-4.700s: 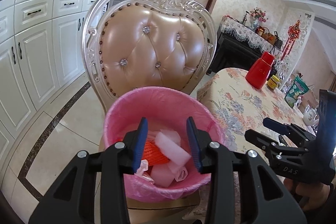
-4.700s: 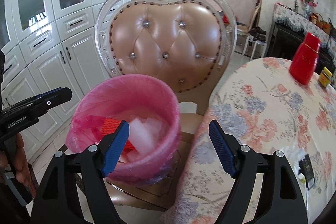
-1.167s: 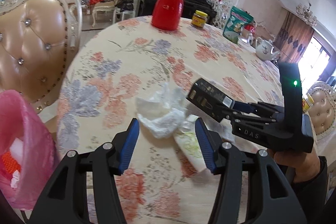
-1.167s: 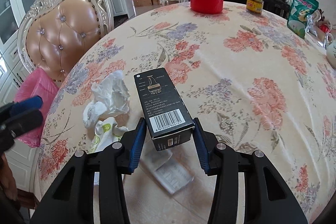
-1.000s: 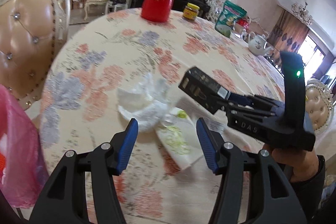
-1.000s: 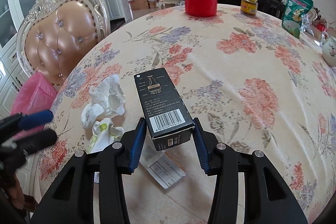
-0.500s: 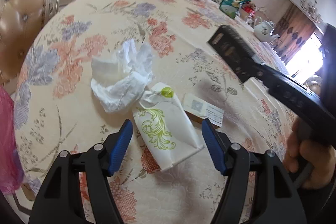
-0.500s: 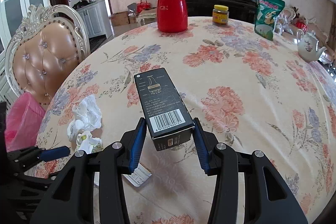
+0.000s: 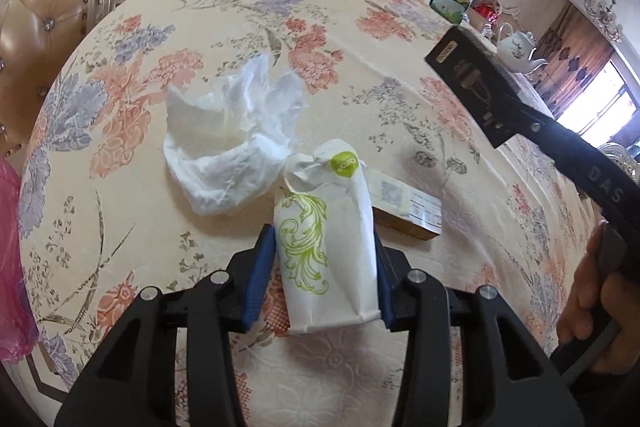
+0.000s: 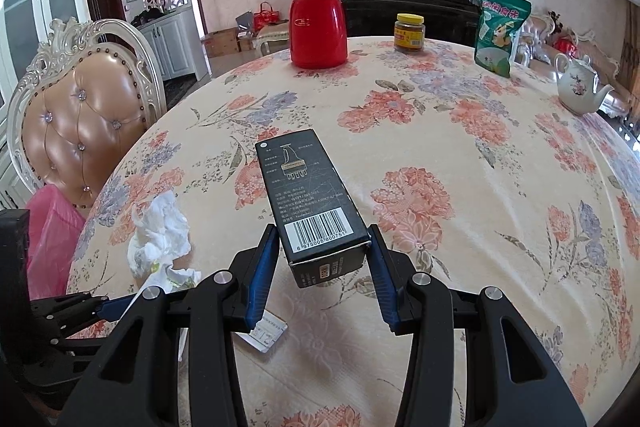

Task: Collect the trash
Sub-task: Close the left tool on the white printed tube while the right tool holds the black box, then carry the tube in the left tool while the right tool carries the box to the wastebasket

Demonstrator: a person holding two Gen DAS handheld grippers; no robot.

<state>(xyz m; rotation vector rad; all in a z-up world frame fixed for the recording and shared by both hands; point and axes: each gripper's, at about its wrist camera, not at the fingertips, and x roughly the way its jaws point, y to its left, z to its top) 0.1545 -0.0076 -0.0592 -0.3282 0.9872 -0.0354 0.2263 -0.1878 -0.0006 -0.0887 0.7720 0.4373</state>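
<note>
We see the left gripper (image 9: 325,263) low over the floral tablecloth (image 9: 400,75), its blue pads (image 9: 262,267) set against both sides of a white paper packet with green scrollwork (image 9: 324,239); the packet lies on the cloth between the jaws, and we judge it pinched or about to be, though we cannot tell whether the pads bear on it firmly. Just ahead and to the left of this gripper, touching the packet's twisted end, lies a crumpled white tissue (image 9: 228,143); just ahead and to the right, partly under the packet, lies a flat labelled card (image 9: 412,207). The right gripper (image 10: 325,259) is clamped on a black barcoded box (image 10: 308,187), held clear of the table. The pink-lined bin (image 10: 48,239) stands off the table's edge, far to the left of the right gripper, beside the padded chair (image 10: 80,131). We judge the task partly done: the box is in hand but not binned, the packet is not yet lifted, and the tissue and card remain. The red flask (image 10: 318,23), jar (image 10: 409,31), green pouch (image 10: 500,31) and teapot (image 10: 580,87) stand well ahead, apparently not trash.
</note>
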